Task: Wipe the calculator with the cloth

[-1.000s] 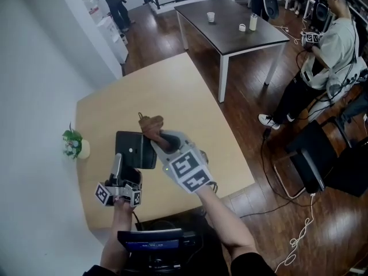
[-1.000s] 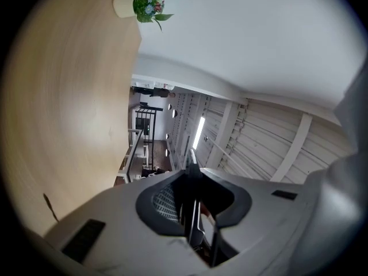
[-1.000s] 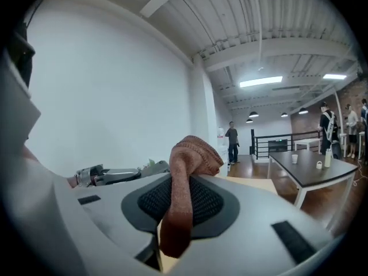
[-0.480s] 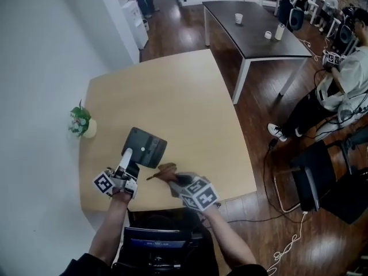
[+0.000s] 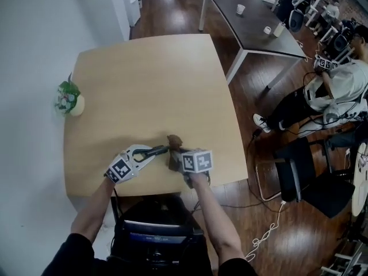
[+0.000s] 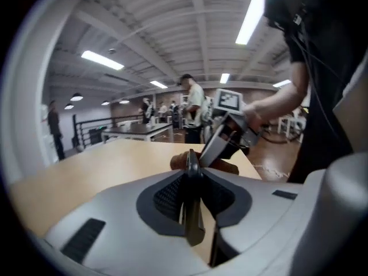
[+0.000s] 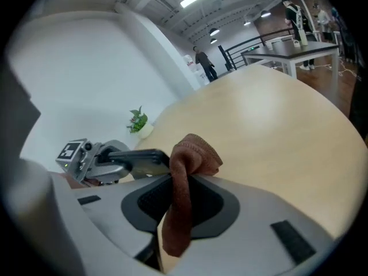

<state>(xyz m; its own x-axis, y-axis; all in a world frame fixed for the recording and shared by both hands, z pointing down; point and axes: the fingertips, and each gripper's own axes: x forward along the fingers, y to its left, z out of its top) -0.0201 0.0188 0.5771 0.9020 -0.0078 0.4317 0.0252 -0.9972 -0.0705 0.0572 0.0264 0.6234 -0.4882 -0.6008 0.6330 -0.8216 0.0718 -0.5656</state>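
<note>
On the left hand-held gripper [image 6: 191, 177]: jaws narrow, clamped on the calculator [image 7: 141, 157], seen edge-on between the ribbed pads [image 6: 164, 197]. Just been easing a shade wider, slab between them and pinched all the same. On the right hand-held gripper [image 7: 179, 203]: closed on the cloth [image 7: 192, 154], one bunched fold poking out past the tips, tail hanging down through the jaws.

Calculator's free end just left of the cloth, right up against it; touching or a hair apart, cannot tell. Both low over the counter [image 5: 149, 79]; cannot tell whether resting on it.

Progress, as a judgement: both grips made and the two items brought together, so set-up complete. No way to confirm from here how much wiping is done. Probably left: strokes across the key face and the back, then setting both down.

Materials:
- Calculator: flat, rigid, dark slab, likely plastic, very thin edge-on.
- Cloth: rust-brown, soft, fuzzy nap, stitched hem, limp enough to drape.
- Gripper shells: smooth pale grey plastic; pads dark and finely ribbed.
- Counter: pale wood-look, smooth, matte, squarish with rounded corners.

Further out: potted plant [image 5: 68, 96] well apart from the cloth, up and left at the counter's wall side. Dark table [image 5: 247, 25] far beyond the cloth, across the wood floor, cups on top.
</note>
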